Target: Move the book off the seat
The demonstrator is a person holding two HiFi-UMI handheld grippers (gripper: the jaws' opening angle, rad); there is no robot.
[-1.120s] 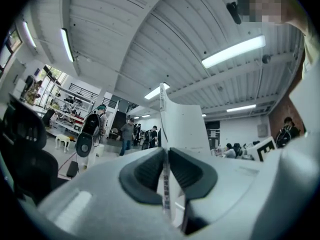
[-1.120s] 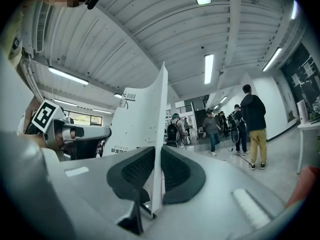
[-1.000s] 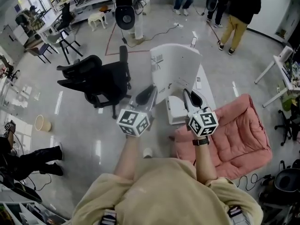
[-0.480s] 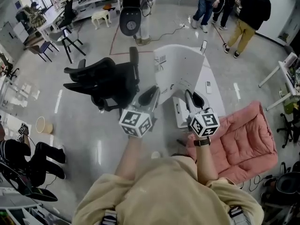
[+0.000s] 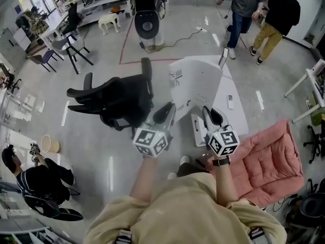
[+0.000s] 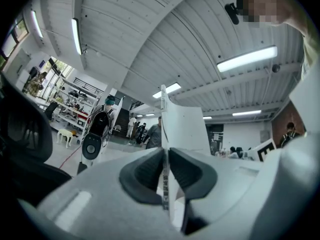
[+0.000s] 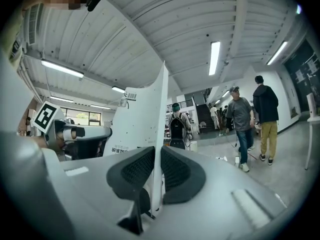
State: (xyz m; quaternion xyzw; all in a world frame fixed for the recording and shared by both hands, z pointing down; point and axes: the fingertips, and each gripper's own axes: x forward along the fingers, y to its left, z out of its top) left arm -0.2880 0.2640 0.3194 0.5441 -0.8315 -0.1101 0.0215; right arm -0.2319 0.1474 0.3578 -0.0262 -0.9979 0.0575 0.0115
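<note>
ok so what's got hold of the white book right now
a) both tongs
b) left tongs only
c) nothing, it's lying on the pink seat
a: the left tongs and right tongs are each shut on an edge of the white book, which is held up, not lying on the pink seat.

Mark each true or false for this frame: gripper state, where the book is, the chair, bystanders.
1. The left hand-held gripper and right hand-held gripper each clamp the white book. True.
2. The book lies on the pink cushion. False: it is held up, clear of the cushion.
3. A black office chair stands on the left gripper's side. True.
4. Nobody else is in the room. False: people stand at the far end.
</note>
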